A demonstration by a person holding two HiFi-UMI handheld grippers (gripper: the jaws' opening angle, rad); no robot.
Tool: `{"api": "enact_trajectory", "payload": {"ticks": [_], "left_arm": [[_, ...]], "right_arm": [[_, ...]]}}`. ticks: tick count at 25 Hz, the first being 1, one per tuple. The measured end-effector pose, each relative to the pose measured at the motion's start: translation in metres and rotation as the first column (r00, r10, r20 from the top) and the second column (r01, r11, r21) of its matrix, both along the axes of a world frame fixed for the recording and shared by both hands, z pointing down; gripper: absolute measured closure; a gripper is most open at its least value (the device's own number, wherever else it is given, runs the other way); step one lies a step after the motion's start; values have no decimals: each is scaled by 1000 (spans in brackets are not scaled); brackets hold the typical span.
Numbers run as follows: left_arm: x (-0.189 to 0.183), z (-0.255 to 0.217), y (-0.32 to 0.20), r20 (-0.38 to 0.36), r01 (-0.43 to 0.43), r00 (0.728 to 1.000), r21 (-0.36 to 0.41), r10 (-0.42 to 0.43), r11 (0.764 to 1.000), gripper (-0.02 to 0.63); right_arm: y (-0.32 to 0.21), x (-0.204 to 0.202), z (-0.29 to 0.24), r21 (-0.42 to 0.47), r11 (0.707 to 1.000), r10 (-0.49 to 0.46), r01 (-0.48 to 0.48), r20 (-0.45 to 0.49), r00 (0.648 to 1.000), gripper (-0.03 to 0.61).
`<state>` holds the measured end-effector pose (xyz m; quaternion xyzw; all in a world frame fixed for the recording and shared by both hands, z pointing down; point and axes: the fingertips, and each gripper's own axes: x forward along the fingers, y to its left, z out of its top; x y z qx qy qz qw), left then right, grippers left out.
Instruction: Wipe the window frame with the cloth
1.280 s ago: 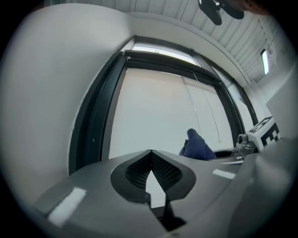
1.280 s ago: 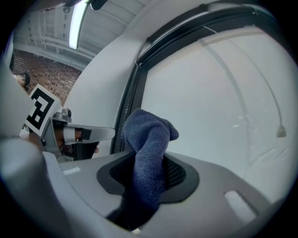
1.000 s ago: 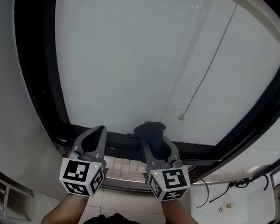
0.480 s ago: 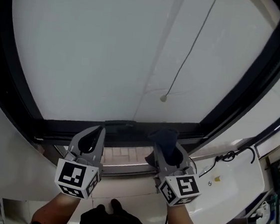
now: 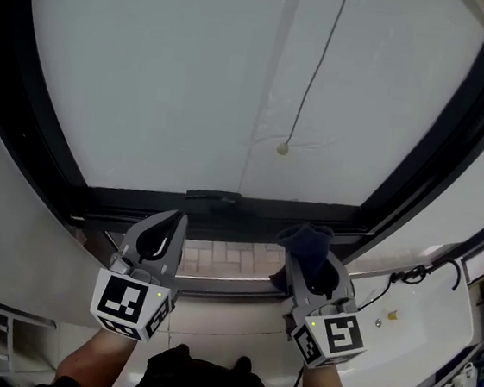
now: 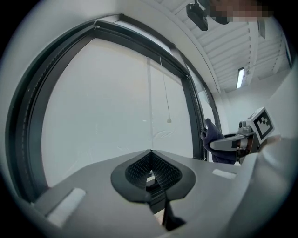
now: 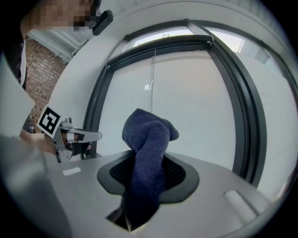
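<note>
Blue, soft and fuzzy, the cloth [image 7: 148, 153] was pinched tight between the jaws of the right hand-held gripper [image 5: 308, 258]. A fat bunch of it poked out past the tips, and a tail hung down under them. The cloth was low down on the right, close by the bottom bar of the dark window frame [image 5: 213, 215], not far from the right corner. It was not clear if it touched the bar.

The left hand-held gripper [image 5: 167, 223] was off to the left, near the same bar. Its jaws were closed together and held nothing.

The cloth looked very light and floppy. It would bend and squash with ease, and it could not break. That made it good for pushing into the grooves of the hard frame. A floppy thing can also slide out when rubbed hard, so the best place to hold it seemed to be deep in the middle of the bunch, as it was held then, with enough left sticking out to do the rubbing. The hard jaws should not scrape the frame or the white glass [image 5: 194, 79].

A thin cord [image 5: 312, 75] hung down in front of the glass, far from both tools
</note>
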<state>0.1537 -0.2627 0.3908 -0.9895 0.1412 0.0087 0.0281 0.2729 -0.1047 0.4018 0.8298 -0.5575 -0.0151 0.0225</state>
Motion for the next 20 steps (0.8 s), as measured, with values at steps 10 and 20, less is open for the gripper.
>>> {"api": "enact_trajectory", "payload": {"ticks": [10,20], "left_arm": [[21,14,87,4,123,992,-44,-123,991,620],[-10,17,120,21,138,990,-34,-137,990,620]], "right_arm": [[57,22,25,29,983,-184,183,56,981,442],[78,4,34,21,973,-231,230,89,969,443]]}}
